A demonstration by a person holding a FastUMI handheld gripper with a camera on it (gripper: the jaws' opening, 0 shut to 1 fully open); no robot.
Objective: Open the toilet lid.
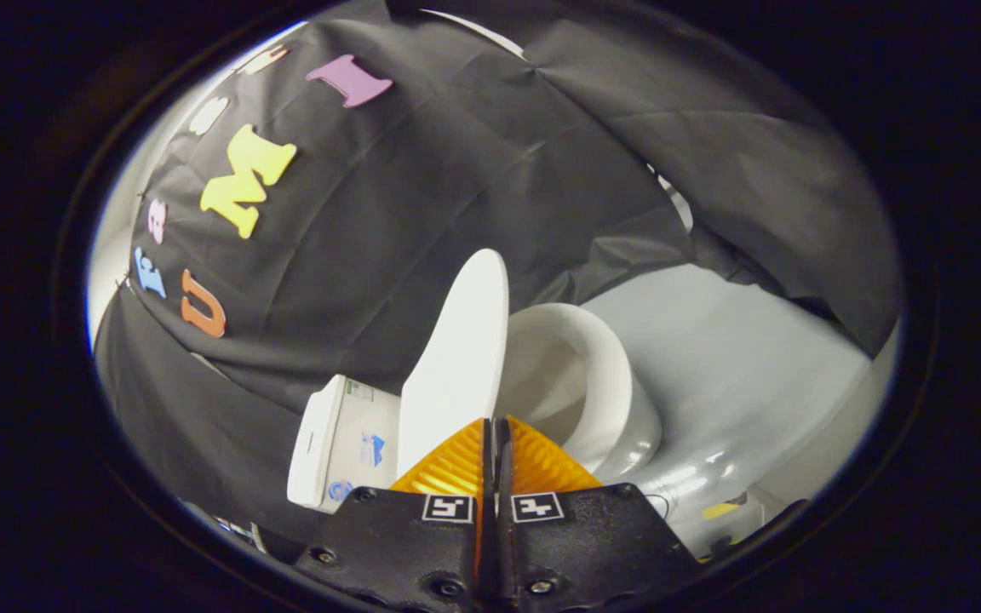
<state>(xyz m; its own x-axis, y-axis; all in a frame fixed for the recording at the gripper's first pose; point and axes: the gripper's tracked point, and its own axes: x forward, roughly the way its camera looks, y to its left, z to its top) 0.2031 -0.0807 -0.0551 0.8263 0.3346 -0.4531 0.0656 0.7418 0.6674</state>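
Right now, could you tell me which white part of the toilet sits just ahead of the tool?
The raised lid, just ahead of the shut tool; the bowl and tank flank it.

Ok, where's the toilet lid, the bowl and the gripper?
toilet lid (461, 358): gripper view, middle of its raised flat face.
bowl (605, 375): gripper view, on its rim.
gripper (495, 430): gripper view, between its closed fingertips.

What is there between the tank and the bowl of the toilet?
In the gripper view, the raised lid stands between tank and bowl, just ahead of the shut hand-held gripper.
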